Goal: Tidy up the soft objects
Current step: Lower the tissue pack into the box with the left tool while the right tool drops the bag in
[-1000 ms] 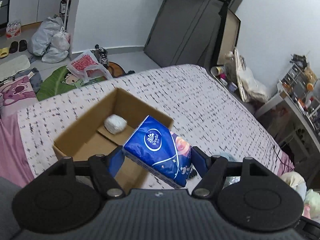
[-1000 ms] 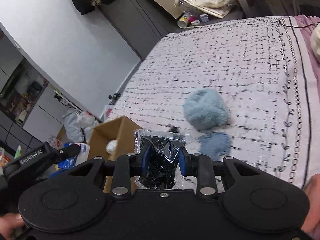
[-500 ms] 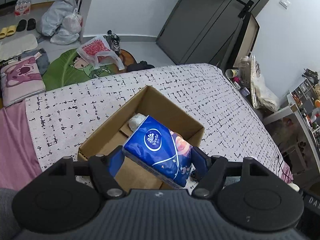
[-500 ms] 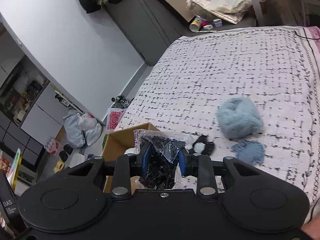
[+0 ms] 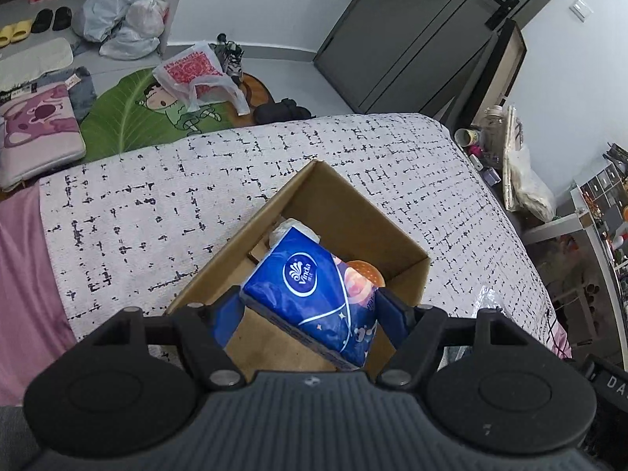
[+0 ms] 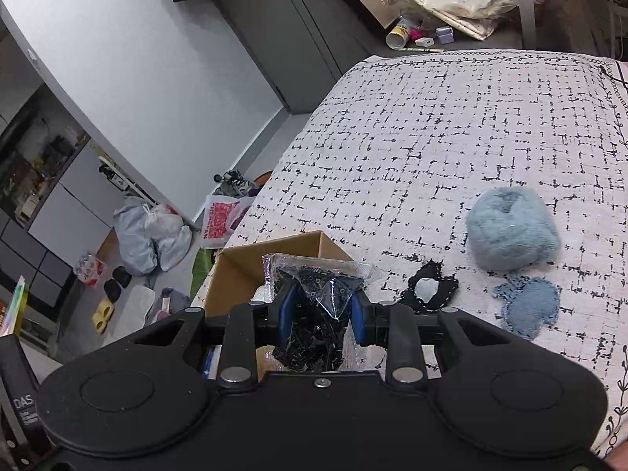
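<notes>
My left gripper (image 5: 310, 310) is shut on a blue Vinda tissue pack (image 5: 314, 290) and holds it above the open cardboard box (image 5: 349, 216) on the bed. A white bundle (image 5: 292, 227) lies in the box, mostly hidden behind the pack. My right gripper (image 6: 320, 314) is shut on a clear plastic bag of small black pieces (image 6: 318, 294), above the near edge of the same box (image 6: 243, 271). A fluffy light-blue item (image 6: 510, 231), a flat blue patch (image 6: 530, 306) and a black-edged piece (image 6: 429, 288) lie on the bedspread to the right.
The bed has a white bedspread with black dashes (image 5: 157, 216) and a pink sheet (image 5: 19, 274) at its left side. Plastic bags (image 5: 125, 19), slippers, mats and a red-printed bag (image 5: 196, 74) lie on the floor past the bed. Grey wardrobe doors (image 5: 412, 39) stand behind.
Both grippers have moved toward the box with their loads. The tissue pack now hangs over the box's inside, and the bag of black pieces has come over the box's edge.
</notes>
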A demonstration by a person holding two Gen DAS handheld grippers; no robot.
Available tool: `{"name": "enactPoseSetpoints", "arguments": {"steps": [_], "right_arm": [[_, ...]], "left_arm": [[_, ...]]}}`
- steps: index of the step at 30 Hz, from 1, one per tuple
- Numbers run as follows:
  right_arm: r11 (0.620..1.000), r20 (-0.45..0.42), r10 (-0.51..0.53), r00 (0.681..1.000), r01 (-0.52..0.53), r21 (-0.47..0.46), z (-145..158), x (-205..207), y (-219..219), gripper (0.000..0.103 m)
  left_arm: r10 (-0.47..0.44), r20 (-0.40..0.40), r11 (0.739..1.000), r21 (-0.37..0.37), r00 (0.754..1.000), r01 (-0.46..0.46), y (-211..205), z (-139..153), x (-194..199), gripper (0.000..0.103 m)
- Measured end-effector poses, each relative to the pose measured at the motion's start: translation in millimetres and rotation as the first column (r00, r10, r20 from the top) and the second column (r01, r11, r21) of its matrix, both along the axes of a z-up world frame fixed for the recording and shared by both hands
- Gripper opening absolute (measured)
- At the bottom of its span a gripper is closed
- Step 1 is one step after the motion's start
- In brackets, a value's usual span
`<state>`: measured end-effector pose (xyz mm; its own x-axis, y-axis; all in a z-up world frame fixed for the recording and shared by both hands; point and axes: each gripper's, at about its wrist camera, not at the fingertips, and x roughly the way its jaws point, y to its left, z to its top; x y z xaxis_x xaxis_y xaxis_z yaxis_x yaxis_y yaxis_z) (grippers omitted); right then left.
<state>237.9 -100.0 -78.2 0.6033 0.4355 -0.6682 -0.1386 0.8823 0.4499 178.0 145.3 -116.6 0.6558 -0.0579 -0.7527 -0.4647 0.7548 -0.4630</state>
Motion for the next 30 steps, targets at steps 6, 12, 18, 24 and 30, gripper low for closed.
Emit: {"name": "enactPoseSetpoints", "arguments": {"steps": [6, 12, 18, 24, 30], "right_arm": [[0.999, -0.007, 0.016, 1.0, -0.016, -0.038, -1, 5, 20, 0.029], [0.998, -0.022, 0.037, 0.999, -0.038, -0.051, -6, 13, 41, 0.029], [0.997, -0.034, 0.051, 0.998, -0.053, -0.057, -13, 18, 60, 0.029], [0.998, -0.051, 0.039, 0.998, -0.042, -0.044, -20, 25, 68, 0.029], [1.0, -0.07, 0.028, 0.997, -0.029, -0.008, -25, 30, 72, 0.031]], "left_arm": [[0.029, -0.029, 0.999, -0.039, 0.999, -0.03, 13, -18, 3, 0.071], [0.041, -0.041, 0.996, -0.082, 0.998, -0.044, 23, -32, 6, 0.071], [0.06, -0.029, 0.992, -0.106, 0.998, -0.063, 30, -36, 6, 0.072], [0.096, 0.004, 0.973, -0.213, 0.995, -0.093, 43, -38, 2, 0.076], [0.108, 0.016, 0.977, -0.189, 0.994, -0.104, 42, -27, -4, 0.077]]}}
